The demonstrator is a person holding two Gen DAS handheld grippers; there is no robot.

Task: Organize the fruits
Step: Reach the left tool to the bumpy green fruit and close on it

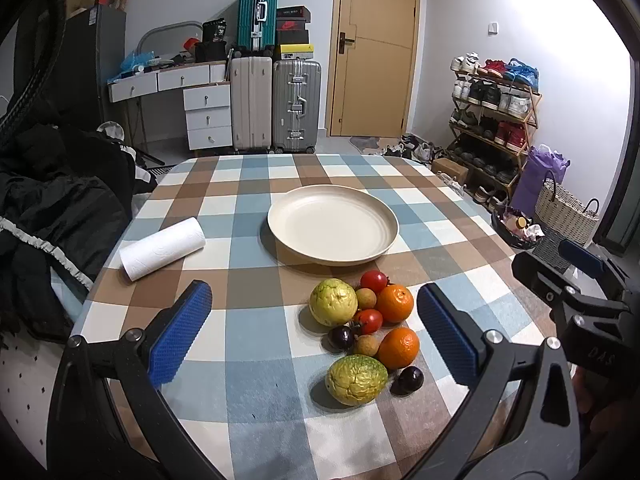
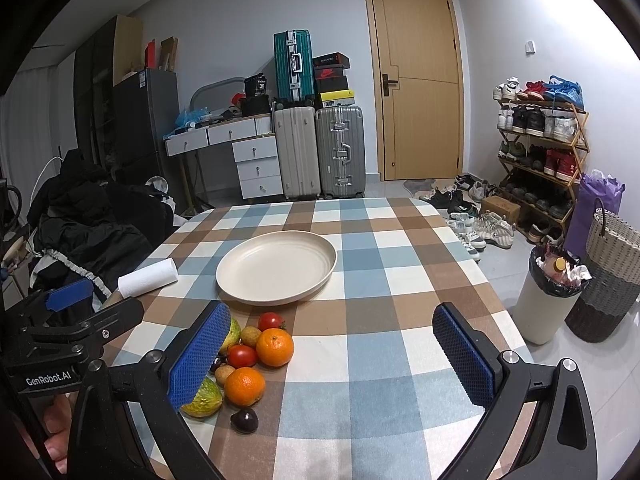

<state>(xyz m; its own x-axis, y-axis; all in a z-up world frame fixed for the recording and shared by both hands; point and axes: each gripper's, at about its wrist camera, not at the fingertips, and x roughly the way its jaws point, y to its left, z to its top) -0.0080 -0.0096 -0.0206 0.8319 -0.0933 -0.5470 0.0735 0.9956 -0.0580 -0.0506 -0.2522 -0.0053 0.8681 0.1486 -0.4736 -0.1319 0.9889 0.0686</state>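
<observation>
Nothing had been picked up: the plate (image 1: pixel 333 225) lay bare and every fruit sat on the counter (image 1: pixel 256 392), so the task looked to be at its very start, with the first reach not yet made. The left claw (image 1: pixel 316 334) was released, its blue pads spread wide and holding nothing, and the fruit cluster lay straight ahead between the two fingers in its view. Nearest to it was a bumpy green-yellow fruit (image 1: pixel 356 379) with a dark plum (image 1: pixel 411 378) just beside it; behind those an orange (image 1: pixel 399 347), a small tan fruit (image 1: pixel 365 345) and a second plum (image 1: pixel 341 337); then a tomato (image 1: pixel 369 320), a guava (image 1: pixel 333 302), a second orange (image 1: pixel 395 303), another tan fruit (image 1: pixel 365 298) and a far tomato (image 1: pixel 374 281). The right claw (image 2: pixel 342 358) was likewise released and empty, but it pointed at bare cloth; the cluster lay off to its left, partly hidden behind its left finger, with one orange (image 2: pixel 244 386) and a plum (image 2: pixel 244 420) showing clear. The next move probably called for one claw to drop over a single fruit at the pile's edge, since the pieces touched and a wide approach might nudge neighbours and set the round ones rolling. The plate stood just beyond the cluster, and a paper roll (image 1: pixel 162 249) lay well off to the left.
</observation>
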